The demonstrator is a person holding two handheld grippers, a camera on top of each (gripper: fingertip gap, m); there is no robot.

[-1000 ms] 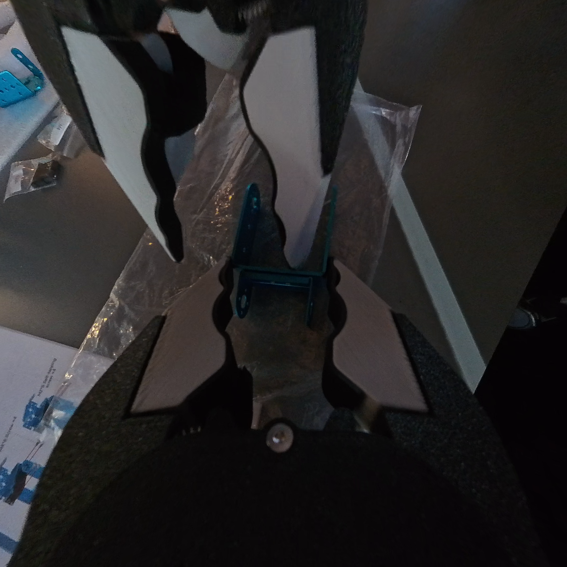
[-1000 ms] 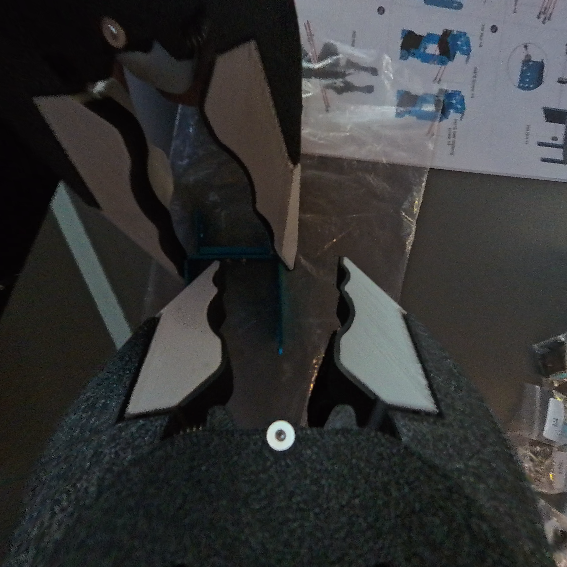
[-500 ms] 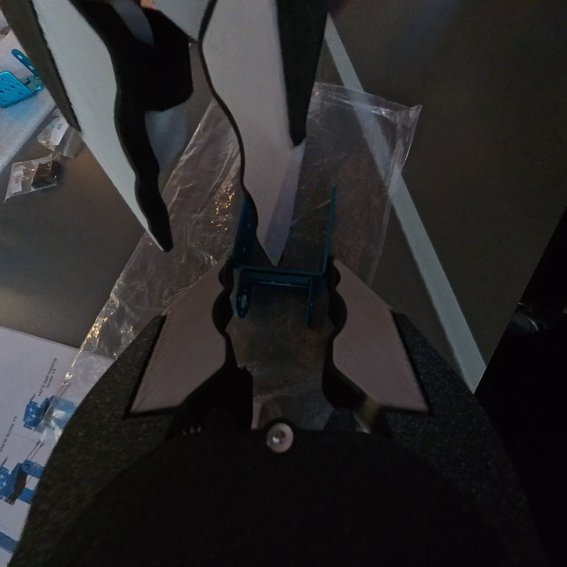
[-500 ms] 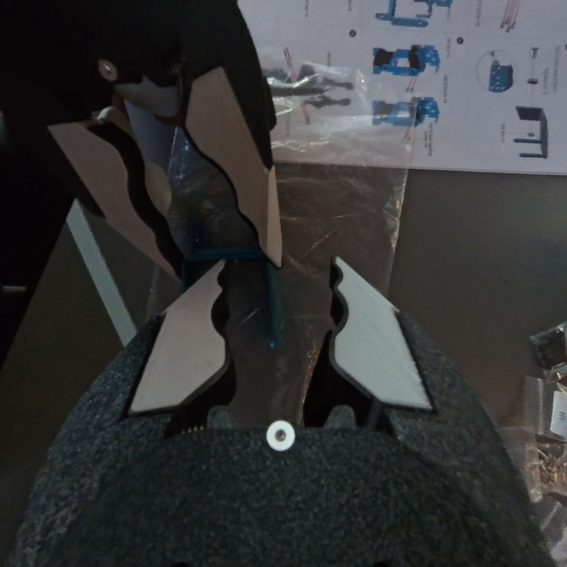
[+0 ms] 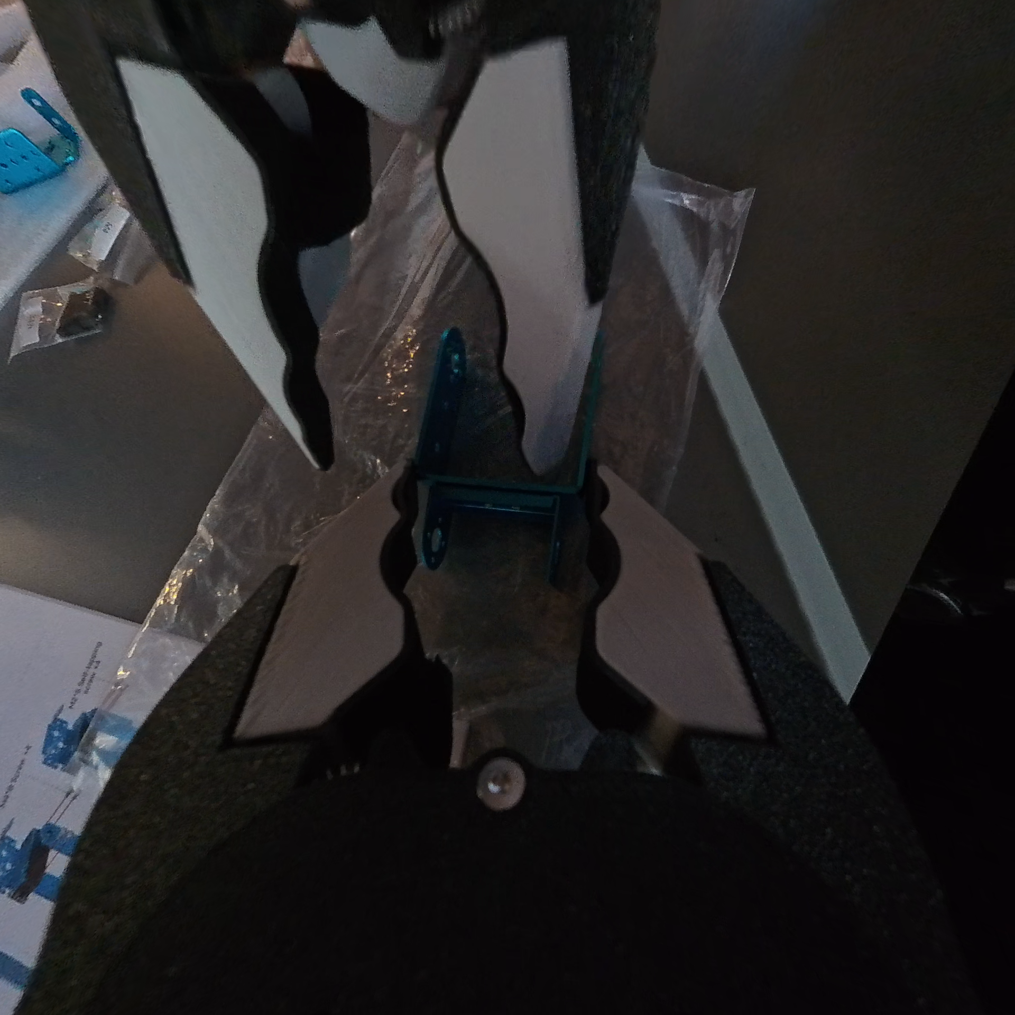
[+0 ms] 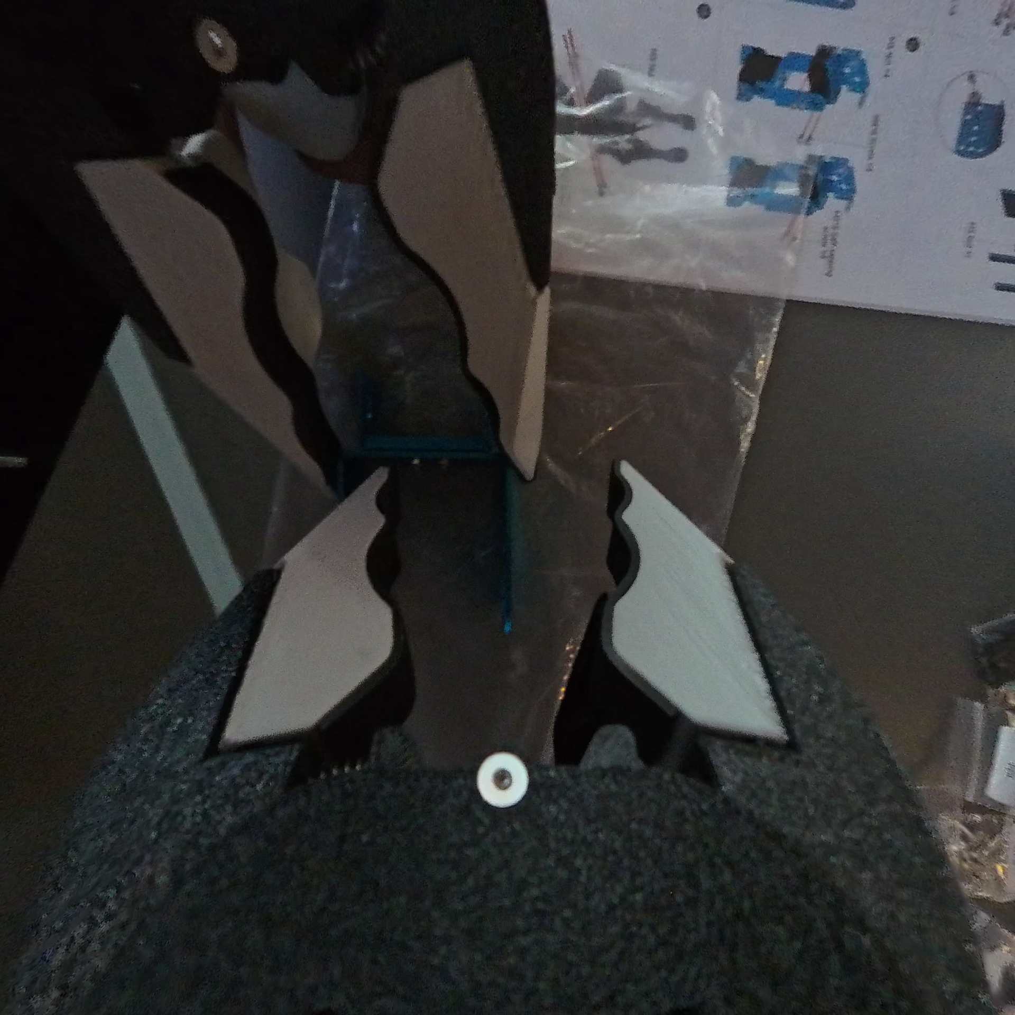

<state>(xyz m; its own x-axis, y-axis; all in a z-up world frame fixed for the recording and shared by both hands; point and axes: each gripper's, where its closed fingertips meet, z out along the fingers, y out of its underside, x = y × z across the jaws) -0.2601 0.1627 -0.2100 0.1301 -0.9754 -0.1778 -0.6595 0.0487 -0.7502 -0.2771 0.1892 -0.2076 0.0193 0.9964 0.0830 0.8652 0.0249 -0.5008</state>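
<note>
My left gripper [image 5: 502, 478] is shut on a blue metal bracket [image 5: 446, 395], two U-shaped pieces joined back to back, gripped at its crossbar. The bracket is held above a clear plastic bag [image 5: 659, 329] on the dark table. My right gripper [image 6: 502, 472] is open and faces the left one tip to tip. One bracket arm [image 6: 511, 549] lies between its fingers without being pinched. Its other finger reaches between the two arms. The right gripper shows from above in the left wrist view [image 5: 428, 456]. The left gripper shows in the right wrist view [image 6: 423, 467].
A white instruction sheet [image 6: 824, 165] with blue drawings lies under the bag's far end. Small bags of parts [image 6: 988, 769] sit at the right. A blue perforated plate [image 5: 22, 154] lies far left. A white strip [image 5: 769, 494] runs along the table edge beside darkness. My right gripper's tips are some 30 cm from the blue perforated plate [image 5: 22, 154].
The right gripper swayed a little sideways across the bracket and came back to about where it was. Its jaws stay open. The left gripper keeps hold of the bracket.
</note>
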